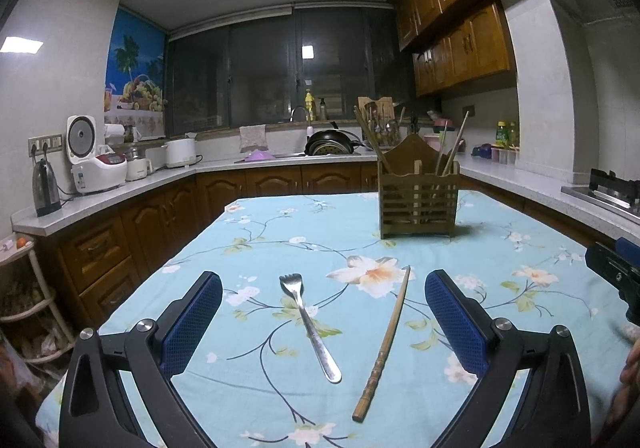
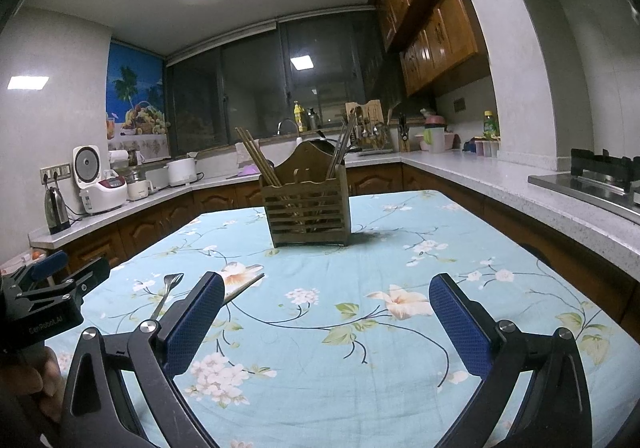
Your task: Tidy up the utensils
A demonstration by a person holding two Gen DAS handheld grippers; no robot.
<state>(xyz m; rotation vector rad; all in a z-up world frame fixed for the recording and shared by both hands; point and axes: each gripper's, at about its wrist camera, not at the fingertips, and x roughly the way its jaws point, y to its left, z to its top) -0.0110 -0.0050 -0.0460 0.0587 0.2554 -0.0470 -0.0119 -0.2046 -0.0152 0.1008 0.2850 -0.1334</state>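
You're holding the left gripper with jaws spread wide, hovering over the fork and the chopstick, which are lying side by side on the flowered counter. Your right gripper is gaping open too, gripping nothing. The wooden holder is standing at the far end, chopsticks leaning inside.

Both cameras sit low over the table, looking toward the window at 12 o'clock. The left one is close above the fork. Both see the wooden holder, far off.
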